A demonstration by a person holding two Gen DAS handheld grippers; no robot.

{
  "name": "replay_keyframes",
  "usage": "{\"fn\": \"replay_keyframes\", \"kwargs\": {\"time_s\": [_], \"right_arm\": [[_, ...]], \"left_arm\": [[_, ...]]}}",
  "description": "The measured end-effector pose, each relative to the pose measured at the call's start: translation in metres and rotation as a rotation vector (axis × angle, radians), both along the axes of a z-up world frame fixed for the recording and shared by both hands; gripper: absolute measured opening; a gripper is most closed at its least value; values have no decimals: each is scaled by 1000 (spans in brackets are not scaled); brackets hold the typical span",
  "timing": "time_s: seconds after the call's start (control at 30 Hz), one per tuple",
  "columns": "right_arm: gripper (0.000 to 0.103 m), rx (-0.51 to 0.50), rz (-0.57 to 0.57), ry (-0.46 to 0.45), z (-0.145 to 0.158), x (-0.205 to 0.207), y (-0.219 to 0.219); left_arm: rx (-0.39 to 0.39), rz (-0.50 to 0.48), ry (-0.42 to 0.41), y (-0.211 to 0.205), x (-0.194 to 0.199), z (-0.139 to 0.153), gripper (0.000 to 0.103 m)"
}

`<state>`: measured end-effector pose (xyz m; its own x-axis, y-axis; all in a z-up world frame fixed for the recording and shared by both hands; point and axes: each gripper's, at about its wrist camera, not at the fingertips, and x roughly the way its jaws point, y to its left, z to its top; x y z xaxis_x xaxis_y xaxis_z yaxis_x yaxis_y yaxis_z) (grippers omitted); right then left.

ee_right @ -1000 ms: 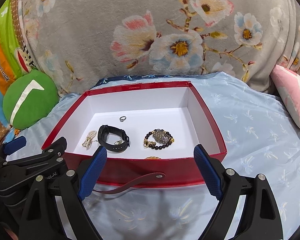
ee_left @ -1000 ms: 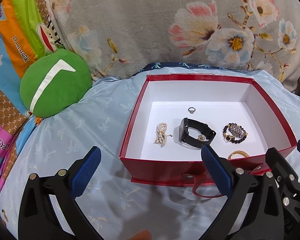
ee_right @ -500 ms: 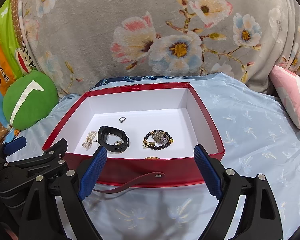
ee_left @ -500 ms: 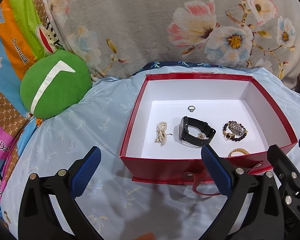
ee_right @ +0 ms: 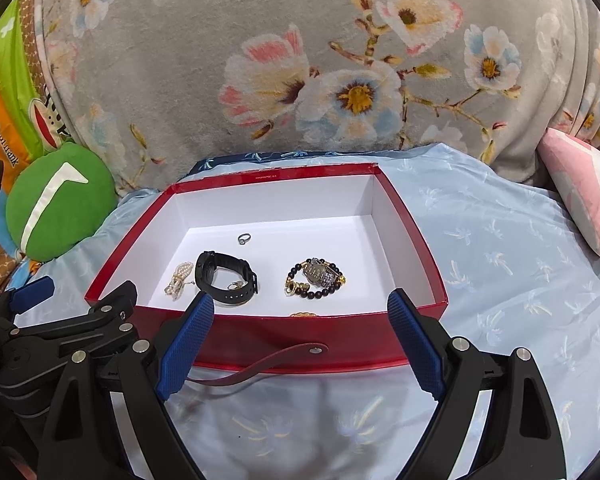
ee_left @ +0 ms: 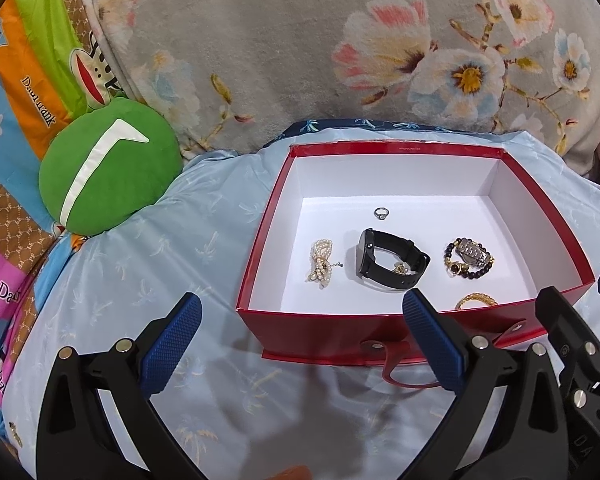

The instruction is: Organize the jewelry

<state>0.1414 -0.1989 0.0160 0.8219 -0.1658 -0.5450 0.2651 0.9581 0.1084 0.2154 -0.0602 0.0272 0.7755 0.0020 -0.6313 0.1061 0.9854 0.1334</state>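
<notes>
Both grippers hang in front of the red box (ee_left: 416, 336), and nothing is in either of them. The left gripper (ee_left: 300, 336) has its jaws wide apart at the bottom of the left wrist view, with only pale blue bedsheet (ee_left: 160, 264) between the blue pads. The right gripper (ee_right: 300, 340) is the same story in its own view: jaws spread wide, the box's near red wall and its strap (ee_right: 260, 364) showing between them, no contact.

Inside the box, on the white floor, the jewelry lies apart in a loose row. In the left wrist view, a pearl strand (ee_left: 321, 261) sits at centre-left, a black watch (ee_left: 388, 264) stands on its edge just right of it, and a small ring (ee_left: 381, 213) lies above them toward the far wall. A dark bead bracelet (ee_left: 469, 258) with a silver piece rests to the right, and a gold bracelet (ee_left: 476, 301) peeks over the near wall, lower right.

A green round cushion (ee_left: 108, 168) sits at left, a flowered grey blanket (ee_left: 300, 40) fills the top.
</notes>
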Motion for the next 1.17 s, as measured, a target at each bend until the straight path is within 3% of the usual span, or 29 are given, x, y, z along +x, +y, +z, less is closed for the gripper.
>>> {"fn": "replay_keyframes", "kwargs": {"time_s": [1.17], "right_arm": [[86, -8, -10, 4, -1, -2, 3]], "left_arm": [[-15, 4, 20, 2, 2, -4, 98]]}}
